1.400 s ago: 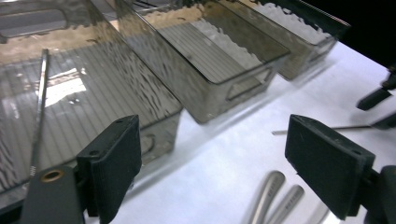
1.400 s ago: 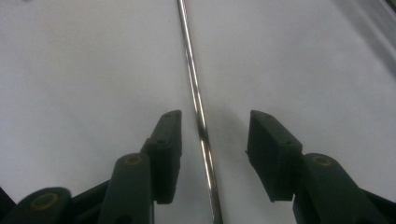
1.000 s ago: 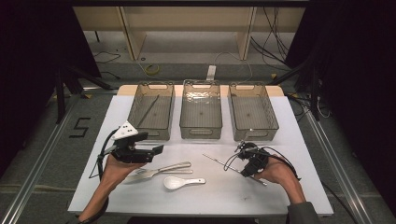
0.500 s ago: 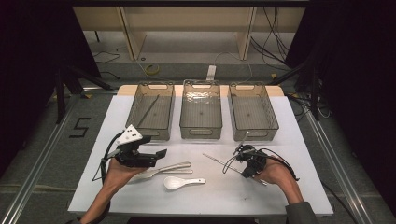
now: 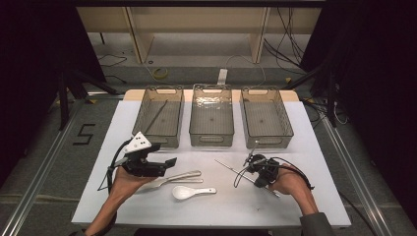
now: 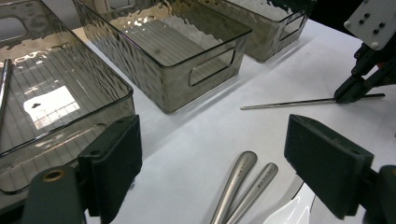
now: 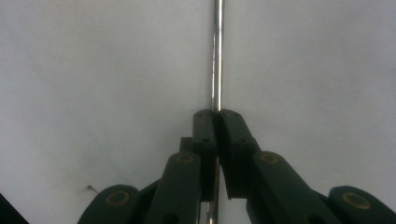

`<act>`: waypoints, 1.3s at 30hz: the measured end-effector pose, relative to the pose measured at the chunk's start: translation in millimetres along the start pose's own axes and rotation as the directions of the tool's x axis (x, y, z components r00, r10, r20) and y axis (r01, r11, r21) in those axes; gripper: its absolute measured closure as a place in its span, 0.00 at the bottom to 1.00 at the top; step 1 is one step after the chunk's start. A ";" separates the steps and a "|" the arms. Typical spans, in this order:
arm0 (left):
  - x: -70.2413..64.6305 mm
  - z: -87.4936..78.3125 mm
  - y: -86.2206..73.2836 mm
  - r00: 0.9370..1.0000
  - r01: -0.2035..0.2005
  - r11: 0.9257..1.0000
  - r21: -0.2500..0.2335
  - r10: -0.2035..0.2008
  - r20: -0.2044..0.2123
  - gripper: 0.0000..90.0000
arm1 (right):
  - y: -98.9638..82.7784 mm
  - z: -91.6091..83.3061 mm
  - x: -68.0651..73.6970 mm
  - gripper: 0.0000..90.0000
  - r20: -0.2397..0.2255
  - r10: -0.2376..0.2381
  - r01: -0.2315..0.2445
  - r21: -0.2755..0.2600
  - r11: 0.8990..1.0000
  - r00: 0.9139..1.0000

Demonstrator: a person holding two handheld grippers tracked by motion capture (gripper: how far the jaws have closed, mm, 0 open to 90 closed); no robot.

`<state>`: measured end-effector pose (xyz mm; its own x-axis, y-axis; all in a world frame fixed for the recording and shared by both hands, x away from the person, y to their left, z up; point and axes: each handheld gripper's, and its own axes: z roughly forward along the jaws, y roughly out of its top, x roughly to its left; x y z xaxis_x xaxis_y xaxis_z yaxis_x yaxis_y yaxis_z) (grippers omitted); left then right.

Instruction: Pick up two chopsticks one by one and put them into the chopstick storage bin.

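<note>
My right gripper (image 7: 217, 114) is shut on a thin metal rod (image 7: 217, 56) that lies flat on the white table; its jaws have just been closing, with the rod between them. In the high view the right gripper (image 5: 256, 169) sits at the front right, and the rod (image 5: 227, 165) sticks out toward the upper left. My left gripper (image 5: 169, 163) hovers at the front left, open, with nothing between its pads (image 6: 116, 158). Just beyond it lie two metal utensils (image 5: 179, 177) and a white spoon (image 5: 189, 192).
Three clear bins stand in a row at the back: left bin (image 5: 158, 141), middle bin (image 5: 211, 141), right bin (image 5: 268, 141). The left bin holds another metal rod (image 5: 157, 114). White table (image 5: 305, 206) ends near my forearms; dark floor and rails surround it.
The left gripper has settled slightly lower and to the right. The right hand stays over the rod in the same place.
</note>
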<state>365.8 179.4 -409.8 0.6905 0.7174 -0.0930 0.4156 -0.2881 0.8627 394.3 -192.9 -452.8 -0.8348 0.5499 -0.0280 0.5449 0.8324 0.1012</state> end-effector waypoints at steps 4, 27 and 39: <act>-0.8 0.4 0.5 1.000 -0.007 1.000 0.002 0.007 0.008 0.21 | 0.4 -4.4 1.7 0.96 -0.005 -0.012 0.012 -0.022 1.000 1.000; -45.1 18.8 12.9 0.968 -0.220 0.971 0.092 0.206 0.141 0.21 | 18.3 -46.6 51.1 0.96 0.052 -0.178 0.184 -0.138 0.973 0.983; -68.0 30.6 9.6 0.925 -0.333 0.930 0.154 0.290 0.247 0.22 | 28.8 -54.3 78.0 0.96 0.066 -0.278 0.285 -0.146 0.947 0.958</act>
<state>341.0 108.5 -410.4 0.9050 0.4233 0.0414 0.2482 -0.6046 0.7568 340.6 -129.7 -398.1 -0.9462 0.3003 -0.1203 0.2670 0.9350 0.2335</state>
